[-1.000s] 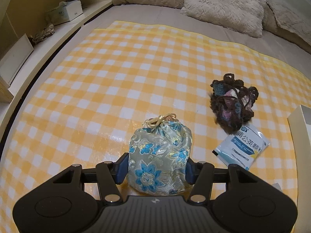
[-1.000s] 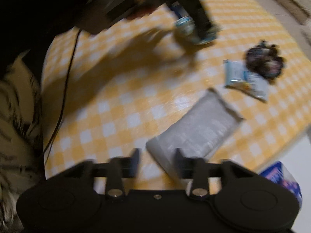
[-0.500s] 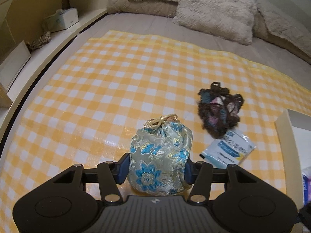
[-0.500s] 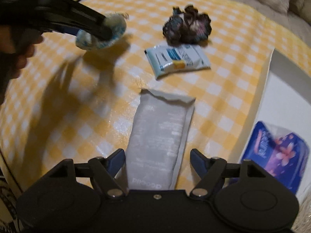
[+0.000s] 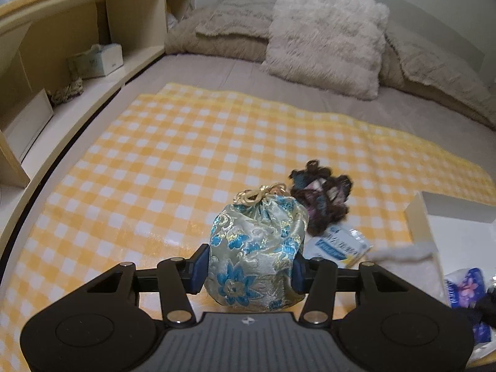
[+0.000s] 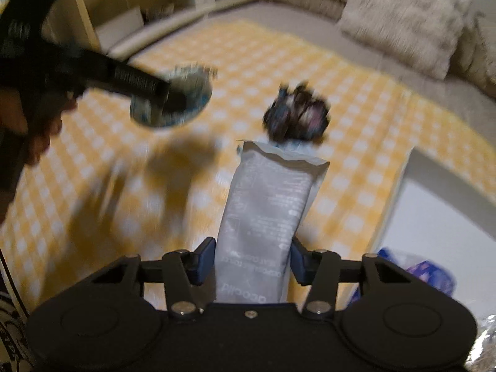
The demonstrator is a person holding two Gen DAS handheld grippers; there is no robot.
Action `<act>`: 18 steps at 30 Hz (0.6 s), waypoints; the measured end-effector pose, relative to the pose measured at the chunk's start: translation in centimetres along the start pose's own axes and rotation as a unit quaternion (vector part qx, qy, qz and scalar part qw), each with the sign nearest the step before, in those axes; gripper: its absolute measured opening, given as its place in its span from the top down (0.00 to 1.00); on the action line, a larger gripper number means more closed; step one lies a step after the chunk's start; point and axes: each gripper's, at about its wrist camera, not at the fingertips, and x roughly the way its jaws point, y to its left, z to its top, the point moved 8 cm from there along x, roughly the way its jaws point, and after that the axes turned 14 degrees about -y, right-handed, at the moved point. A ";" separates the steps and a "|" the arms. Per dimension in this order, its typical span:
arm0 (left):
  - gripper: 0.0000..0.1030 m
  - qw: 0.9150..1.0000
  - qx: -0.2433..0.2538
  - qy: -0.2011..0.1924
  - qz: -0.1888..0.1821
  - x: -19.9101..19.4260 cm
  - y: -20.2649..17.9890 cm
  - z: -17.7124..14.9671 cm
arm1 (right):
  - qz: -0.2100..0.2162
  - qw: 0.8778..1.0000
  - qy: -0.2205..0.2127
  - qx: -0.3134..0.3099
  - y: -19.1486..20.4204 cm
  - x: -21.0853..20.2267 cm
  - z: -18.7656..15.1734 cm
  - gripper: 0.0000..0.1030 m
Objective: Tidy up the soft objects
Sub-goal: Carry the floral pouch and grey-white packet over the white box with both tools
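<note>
My left gripper (image 5: pixel 248 268) is shut on a brocade drawstring pouch (image 5: pixel 257 248) with blue flowers, held above the yellow checked cloth (image 5: pixel 173 167). My right gripper (image 6: pixel 252 259) is shut on a grey flat packet (image 6: pixel 266 217), lifted off the cloth (image 6: pixel 356 130). A dark crocheted bundle (image 5: pixel 322 198) and a white-blue sachet (image 5: pixel 338 246) lie on the cloth to the right of the pouch. In the right wrist view the left gripper with the pouch (image 6: pixel 173 99) hangs at the upper left, and the bundle (image 6: pixel 296 116) lies beyond the packet.
A white box (image 5: pixel 434 223) at the right holds a purple tissue pack (image 5: pixel 468 288). Fluffy pillows (image 5: pixel 325 37) lie at the bed's head. A wooden shelf (image 5: pixel 62 71) runs along the left with a tissue box (image 5: pixel 99 60).
My left gripper has raised the pouch and moved right, toward the box. My right gripper has shut on the grey packet and lifted it off the cloth.
</note>
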 end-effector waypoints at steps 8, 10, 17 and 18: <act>0.50 0.998 0.004 -0.045 -0.042 -3.2 -3.6 2.5 | -0.038 0.997 -0.073 0.010 -3.6 -4.9 3.8 0.51; 0.50 0.997 0.003 -0.058 -0.057 -3.9 -4.9 3.5 | -0.051 0.995 -0.085 0.020 -4.9 -5.9 4.8 0.51; 0.50 0.991 0.014 -0.082 -0.109 -4.9 -10.5 5.5 | -0.098 0.989 -0.104 0.028 -9.7 -8.3 6.5 0.51; 0.50 0.989 0.012 -0.084 -0.117 -4.8 -11.3 5.6 | -0.104 0.988 -0.107 0.031 -10.5 -8.6 6.4 0.51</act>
